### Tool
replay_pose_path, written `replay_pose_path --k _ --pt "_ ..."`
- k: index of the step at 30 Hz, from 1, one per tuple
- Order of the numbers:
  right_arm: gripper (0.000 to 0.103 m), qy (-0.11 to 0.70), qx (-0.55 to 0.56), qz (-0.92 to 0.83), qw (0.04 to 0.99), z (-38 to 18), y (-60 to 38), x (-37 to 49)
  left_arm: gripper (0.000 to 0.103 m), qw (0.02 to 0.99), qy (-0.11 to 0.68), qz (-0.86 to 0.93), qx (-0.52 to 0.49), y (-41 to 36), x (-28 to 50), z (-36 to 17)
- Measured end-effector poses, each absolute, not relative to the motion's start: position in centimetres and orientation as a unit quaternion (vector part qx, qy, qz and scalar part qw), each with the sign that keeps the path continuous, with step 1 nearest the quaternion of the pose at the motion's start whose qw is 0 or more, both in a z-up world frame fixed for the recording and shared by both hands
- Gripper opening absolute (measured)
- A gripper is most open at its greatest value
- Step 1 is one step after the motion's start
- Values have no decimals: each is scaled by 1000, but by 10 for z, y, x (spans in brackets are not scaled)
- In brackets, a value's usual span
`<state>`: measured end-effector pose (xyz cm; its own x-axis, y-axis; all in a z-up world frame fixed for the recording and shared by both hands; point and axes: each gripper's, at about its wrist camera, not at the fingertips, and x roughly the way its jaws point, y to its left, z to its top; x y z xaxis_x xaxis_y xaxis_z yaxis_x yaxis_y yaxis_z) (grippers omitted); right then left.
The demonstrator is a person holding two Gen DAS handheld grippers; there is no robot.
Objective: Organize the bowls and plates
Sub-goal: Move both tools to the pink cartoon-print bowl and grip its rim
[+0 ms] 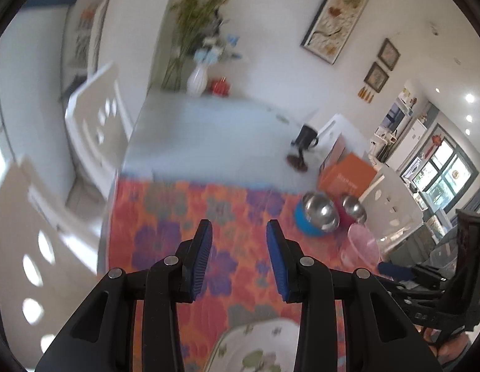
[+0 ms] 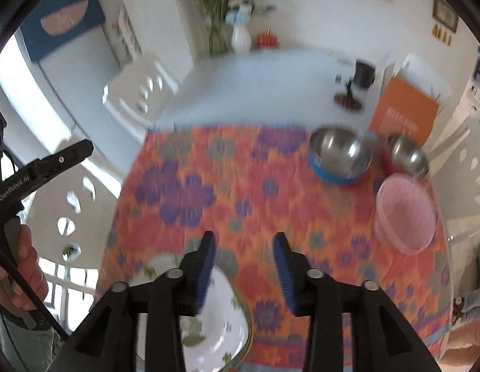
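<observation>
Blue-padded fingers of the left claw [image 1: 239,229] stand parted with nothing between them, hanging above the flowered cloth [image 1: 184,217] on the surface. Likewise the right claw [image 2: 244,241] is spread and empty. Below both lies a white leaf-patterned plate [image 2: 221,325]. Further off on the right, a blue steel-lined bowl [image 2: 340,155], a red-sided steel bowl [image 2: 405,158] and a pink bowl [image 2: 405,214] are grouped together.

Left hand-held gripper [image 1: 239,235] parted, empty, above floral cloth [image 1: 165,217], steel bowls [image 1: 321,212], pink bowl [image 1: 362,245]
</observation>
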<state>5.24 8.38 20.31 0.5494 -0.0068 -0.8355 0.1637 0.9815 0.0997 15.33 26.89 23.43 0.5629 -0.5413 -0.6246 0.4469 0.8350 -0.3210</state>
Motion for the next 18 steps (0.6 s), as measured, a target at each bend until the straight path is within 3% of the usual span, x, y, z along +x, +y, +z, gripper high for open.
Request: replay_pose_path --k 1,3,5,12,18 --pt "61 462 84 -51 881 211 79 53 39 884 370 -280 -60 263 155 240" --pt "65 443 88 -61 890 225 63 52 47 887 361 -283 -57 250 154 251" --pt "66 438 89 -70 892 230 45 51 76 888 355 -286 -62 233 151 258" --pt "66 454 139 -105 874 211 -61 38 78 888 361 -284 -40 145 124 257" --pt "66 484 154 -99 856 180 -160 18 77 851 436 -281 -82 40 112 212"
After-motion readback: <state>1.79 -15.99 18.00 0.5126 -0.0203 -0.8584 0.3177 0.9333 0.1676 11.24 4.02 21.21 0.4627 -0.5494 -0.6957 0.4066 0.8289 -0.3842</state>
